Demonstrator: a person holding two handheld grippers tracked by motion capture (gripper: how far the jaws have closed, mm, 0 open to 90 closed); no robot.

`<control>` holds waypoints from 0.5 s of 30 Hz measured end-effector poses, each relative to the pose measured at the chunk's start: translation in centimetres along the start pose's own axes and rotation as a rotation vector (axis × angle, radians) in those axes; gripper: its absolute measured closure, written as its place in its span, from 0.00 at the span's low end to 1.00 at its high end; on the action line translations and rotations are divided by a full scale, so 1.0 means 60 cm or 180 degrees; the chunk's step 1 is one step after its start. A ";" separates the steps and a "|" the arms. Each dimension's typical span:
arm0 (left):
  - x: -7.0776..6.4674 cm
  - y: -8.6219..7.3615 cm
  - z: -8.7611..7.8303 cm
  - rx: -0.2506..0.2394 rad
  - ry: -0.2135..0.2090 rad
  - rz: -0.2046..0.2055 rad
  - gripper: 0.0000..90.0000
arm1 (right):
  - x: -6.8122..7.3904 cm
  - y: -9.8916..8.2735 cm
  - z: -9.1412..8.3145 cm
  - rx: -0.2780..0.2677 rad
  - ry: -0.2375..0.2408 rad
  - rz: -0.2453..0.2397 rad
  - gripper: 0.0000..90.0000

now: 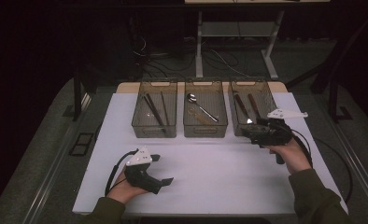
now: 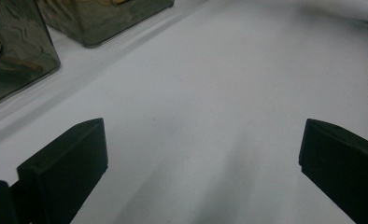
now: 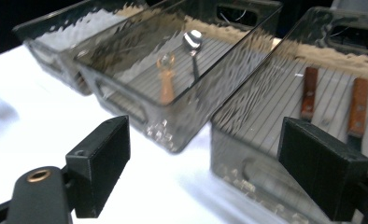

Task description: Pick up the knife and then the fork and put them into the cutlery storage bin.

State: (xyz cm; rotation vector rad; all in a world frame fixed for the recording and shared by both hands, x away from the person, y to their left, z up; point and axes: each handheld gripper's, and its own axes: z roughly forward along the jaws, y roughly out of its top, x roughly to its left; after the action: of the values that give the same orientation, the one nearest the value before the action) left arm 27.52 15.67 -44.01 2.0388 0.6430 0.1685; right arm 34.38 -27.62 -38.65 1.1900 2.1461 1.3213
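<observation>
While the high view looks down on the white table (image 1: 210,172), three smoky translucent plastic bins stand in a row along its far side. The left bin (image 1: 154,127) holds dark slim sticks, the middle bin (image 1: 205,126) holds a silver metal spoon (image 1: 201,106), and the right bin (image 1: 240,127) holds two brown-handled knives (image 1: 246,106). The right gripper (image 1: 250,131), black with a grey three-cornered plate on top, sits in the person's right hand at the near wall of the right bin, nothing in its jaws. The left gripper (image 1: 164,169) rests low over bare table near the front edge, well apart from the bins, its jaws spread.

From the left gripper view, the two black jaws stand wide apart over plain white tabletop with nothing between them; corners of two bins (image 2: 102,21) show at the upper left.

From the right gripper view, the black jaws stand wide open and empty just before the bins. Beyond them lie the spoon (image 3: 192,42) in the middle bin (image 3: 126,100) and the knives' brown handles (image 3: 309,91) on the ribbed floor of the right bin (image 3: 247,172).
</observation>
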 end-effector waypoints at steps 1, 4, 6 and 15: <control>0.000 0.000 0.000 -0.0001 0.0000 0.0000 0.00 | 0.003 -0.006 -0.002 0.0008 0.0004 -0.0027 0.19; -0.002 0.000 0.000 -0.0008 -0.0010 -0.0002 0.00 | 0.011 -0.022 -0.007 0.0031 0.0057 -0.0064 0.19; -0.002 0.001 -0.001 -0.0011 -0.0013 -0.0002 0.00 | 0.015 -0.031 -0.010 0.0013 0.0096 -0.0077 0.19; -0.003 0.001 -0.003 0.0004 -0.0009 0.0025 0.00 | 0.035 -0.071 -0.027 -0.0007 0.0210 -0.0180 0.19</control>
State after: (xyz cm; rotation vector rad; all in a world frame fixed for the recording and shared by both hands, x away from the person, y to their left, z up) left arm 27.32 15.68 -43.84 2.0426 0.6335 0.1700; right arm 30.07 -27.75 -41.20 1.0912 2.2064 1.3561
